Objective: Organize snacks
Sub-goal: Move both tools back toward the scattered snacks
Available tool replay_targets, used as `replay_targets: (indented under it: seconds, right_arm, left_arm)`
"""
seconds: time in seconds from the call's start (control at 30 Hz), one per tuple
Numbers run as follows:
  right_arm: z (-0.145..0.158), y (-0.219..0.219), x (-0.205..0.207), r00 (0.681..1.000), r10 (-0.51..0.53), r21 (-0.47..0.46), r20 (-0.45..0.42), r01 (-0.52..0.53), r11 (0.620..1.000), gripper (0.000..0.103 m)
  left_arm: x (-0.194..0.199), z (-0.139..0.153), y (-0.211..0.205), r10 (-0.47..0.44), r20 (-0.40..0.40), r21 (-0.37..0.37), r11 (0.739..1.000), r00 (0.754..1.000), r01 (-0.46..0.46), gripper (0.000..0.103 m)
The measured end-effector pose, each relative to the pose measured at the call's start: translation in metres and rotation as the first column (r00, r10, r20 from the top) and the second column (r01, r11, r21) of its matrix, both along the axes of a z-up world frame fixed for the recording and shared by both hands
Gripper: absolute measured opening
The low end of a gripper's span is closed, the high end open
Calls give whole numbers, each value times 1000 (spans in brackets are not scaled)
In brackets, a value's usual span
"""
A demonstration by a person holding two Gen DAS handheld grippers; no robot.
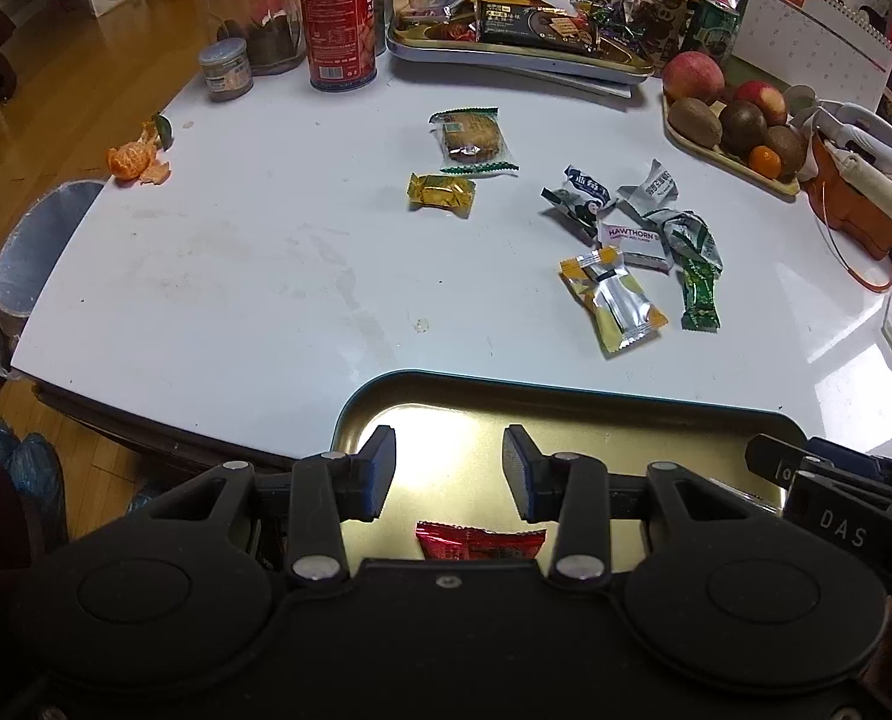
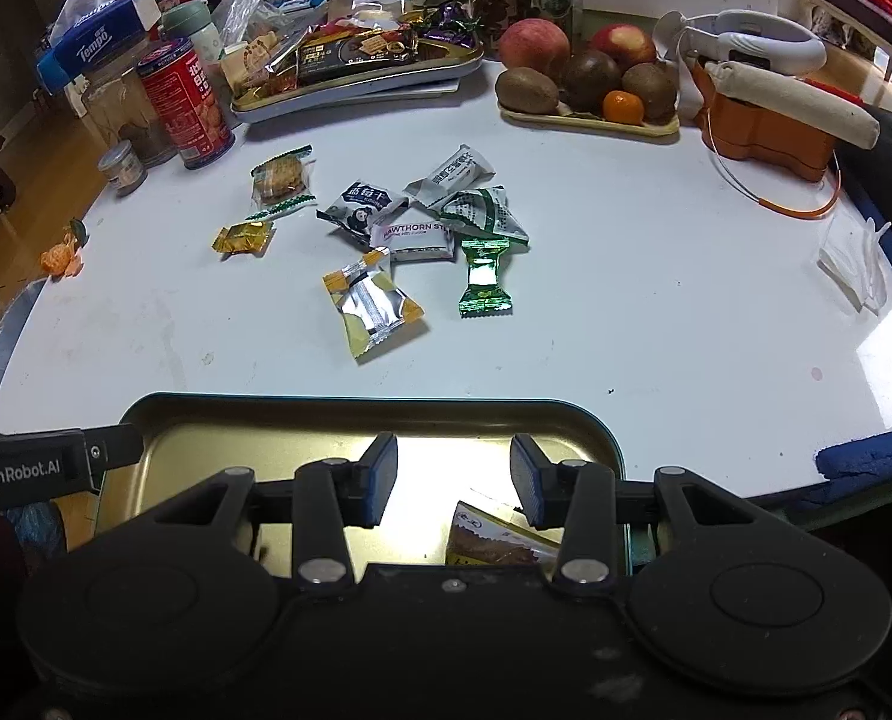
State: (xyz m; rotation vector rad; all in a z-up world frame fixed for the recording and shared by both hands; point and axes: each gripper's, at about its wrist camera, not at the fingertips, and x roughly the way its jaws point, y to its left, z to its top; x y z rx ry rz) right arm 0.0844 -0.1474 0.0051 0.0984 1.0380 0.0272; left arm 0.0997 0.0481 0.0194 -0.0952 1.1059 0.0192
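Snacks [image 2: 380, 252] wait far out on the white surface [image 1: 236, 276]. Both grippers, left [image 1: 449, 474] and right [image 2: 453, 479], hover over the near tray [image 2: 236, 450], fingers apart, holding nothing, ready to fetch more.

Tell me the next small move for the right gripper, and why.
Probably reach the open right gripper forward to the yellow-and-silver snack packet: it lies loose on the white table, nearest the gold tray, and nothing is between the jaws.
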Motion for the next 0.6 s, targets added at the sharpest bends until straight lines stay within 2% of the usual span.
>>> replay_targets:
  seconds: [0.1, 0.2, 0.33, 0.5, 0.6]
  right_arm:
    - [-1, 3, 4, 1000, 1, -33, 13, -1, 999, 44]
    - [-2, 3, 10, 1000, 9, -24, -3, -9, 1000, 44]
    - [-3, 3, 22, 1000, 3, -18, -20, -3, 1000, 44]
    - [1, -1, 35, 1000, -11, -7, -7, 10, 1000, 44]
    - [3, -3, 46, 1000, -1, -10, 2, 1, 1000, 44]
  left_arm:
    - [3, 1, 2, -8, 13, -29, 1000, 1000, 8, 49]
    - [5, 2, 2, -7, 25, -35, 999, 1000, 7, 49]
    - [9, -1, -3, -10, 53, 25, 1000, 999, 9, 49]
    - [20, -11, -9, -7, 20, 47, 999, 1000, 6, 49]
    - [26, -12, -13, -15, -2, 22, 1000, 1000, 15, 49]
